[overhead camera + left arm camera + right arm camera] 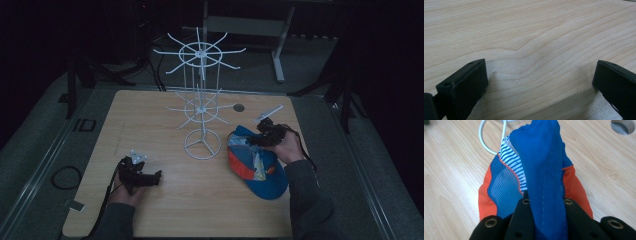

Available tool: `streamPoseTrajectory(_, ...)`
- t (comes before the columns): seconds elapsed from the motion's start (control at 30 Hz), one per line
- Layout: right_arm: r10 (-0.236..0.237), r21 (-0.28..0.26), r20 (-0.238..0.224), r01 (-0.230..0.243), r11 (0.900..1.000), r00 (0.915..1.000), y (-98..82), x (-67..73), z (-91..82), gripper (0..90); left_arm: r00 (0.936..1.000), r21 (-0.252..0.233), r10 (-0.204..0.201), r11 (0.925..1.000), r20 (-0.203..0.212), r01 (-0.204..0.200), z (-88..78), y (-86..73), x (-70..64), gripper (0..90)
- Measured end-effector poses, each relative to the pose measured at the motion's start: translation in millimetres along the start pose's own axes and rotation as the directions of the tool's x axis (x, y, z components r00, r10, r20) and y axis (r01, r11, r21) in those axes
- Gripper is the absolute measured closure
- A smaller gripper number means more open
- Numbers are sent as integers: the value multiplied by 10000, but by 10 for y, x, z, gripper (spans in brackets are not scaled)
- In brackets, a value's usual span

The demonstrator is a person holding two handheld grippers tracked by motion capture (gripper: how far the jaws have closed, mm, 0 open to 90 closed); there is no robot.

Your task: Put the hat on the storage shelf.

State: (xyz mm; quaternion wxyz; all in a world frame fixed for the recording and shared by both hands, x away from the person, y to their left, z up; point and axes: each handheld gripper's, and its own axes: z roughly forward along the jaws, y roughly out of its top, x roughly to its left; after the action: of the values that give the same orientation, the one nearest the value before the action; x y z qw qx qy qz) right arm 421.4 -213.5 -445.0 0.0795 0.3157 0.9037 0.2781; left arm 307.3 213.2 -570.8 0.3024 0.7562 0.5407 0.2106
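Observation:
A blue and orange cap point(257, 162) with mesh and striped panels lies right of centre on the wooden table point(165, 210). My right gripper point(260, 135) is shut on the cap's blue fabric point(546, 182), which is pinched and pulled up between its black fingers point(522, 220). A white wire display stand point(201, 95) with hook arms rises at the table's middle, just left of the cap. My left gripper point(155, 176) rests low over the table near the front left; in the left gripper view its fingers point(466, 85) stand wide apart over bare wood, open.
The stand's ring base point(202, 144) sits close to the cap's left edge and appears as a white loop point(491, 137) in the right gripper view. A round hole point(238, 107) is set in the table behind the cap. Dark floor and metal frames surround the table.

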Motion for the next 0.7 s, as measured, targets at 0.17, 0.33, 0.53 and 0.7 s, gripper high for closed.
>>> streamPoseTrajectory(0.17, -85, -413, -95, 81, 9991, 9999, -17, 69, -135, 880, 10000, 0, 14, 10000, -4, -14, 0, 0, 1, 1)
streamPoseTrajectory(0.33, -208, -712, -119, 199, 9973, 9997, -32, 132, -227, 879, 10000, -18, -2, 10000, -9, 2, 1, 0, 0, 0)
streamPoseTrajectory(0.53, -453, -991, -139, 437, 9941, 9989, -36, 208, -327, 880, 10000, -20, -7, 10000, -5, 7, 1, 0, 0, 0)
streamPoseTrajectory(0.7, -561, -1188, -72, 549, 9914, 9984, -44, 259, -419, 880, 10000, -20, -11, 10000, -4, 11, 1, 0, 0, 0)
